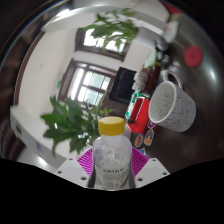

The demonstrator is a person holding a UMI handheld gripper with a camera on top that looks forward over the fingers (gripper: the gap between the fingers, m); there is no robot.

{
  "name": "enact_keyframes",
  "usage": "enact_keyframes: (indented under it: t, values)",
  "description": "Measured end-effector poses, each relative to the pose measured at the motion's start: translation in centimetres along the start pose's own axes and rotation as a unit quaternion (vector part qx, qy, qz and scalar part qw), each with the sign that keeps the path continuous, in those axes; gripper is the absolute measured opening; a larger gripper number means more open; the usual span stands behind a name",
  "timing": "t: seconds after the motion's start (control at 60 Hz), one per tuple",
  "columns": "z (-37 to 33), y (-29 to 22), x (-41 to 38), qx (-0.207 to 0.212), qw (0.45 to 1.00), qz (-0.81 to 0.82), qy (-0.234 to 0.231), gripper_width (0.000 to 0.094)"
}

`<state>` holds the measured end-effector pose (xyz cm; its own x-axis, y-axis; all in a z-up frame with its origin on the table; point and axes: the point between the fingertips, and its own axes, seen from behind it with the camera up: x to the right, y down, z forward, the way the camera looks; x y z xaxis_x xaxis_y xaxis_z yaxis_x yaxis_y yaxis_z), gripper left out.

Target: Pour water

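A clear plastic bottle (112,160) with a yellow cap (112,126) stands upright between my gripper's (112,165) two fingers. The magenta pads (84,160) lie against its sides, so the gripper is shut on the bottle. The view is tilted and the bottle is held up off any surface. A white mesh cup (172,103) with a handle sits beyond the bottle to the right, its mouth facing the bottle.
A leafy green plant (68,122) is beyond the left finger. Another plant (112,28) is farther off by a window (88,84). Red and dark items (140,104) stand next to the white cup.
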<state>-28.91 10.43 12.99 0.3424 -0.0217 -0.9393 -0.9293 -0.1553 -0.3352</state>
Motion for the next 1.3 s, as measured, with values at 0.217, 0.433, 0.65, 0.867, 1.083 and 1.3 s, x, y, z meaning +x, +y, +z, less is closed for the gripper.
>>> enact_keyframes:
  t: [0.217, 0.433, 0.65, 0.867, 1.083, 1.3]
  values:
    - [0.5, -4.7, -0.7, 0.057, 0.962, 0.264, -0.044, 0.0460]
    - [0.8, -7.5, -0.2, 0.092, 0.911, 0.396, -0.070, 0.0459]
    - [0.2, -7.4, 0.9, 0.096, 0.896, 0.430, -0.062, 0.0459]
    - [-1.1, -5.4, -2.9, 0.049, 0.977, 0.204, -0.048, 0.0479]
    - [-1.2, -10.7, -6.8, 0.016, 0.971, -0.237, -0.004, 0.0474]
    - [-2.0, -21.6, -3.2, 0.058, 0.841, -0.520, 0.137, 0.0474]
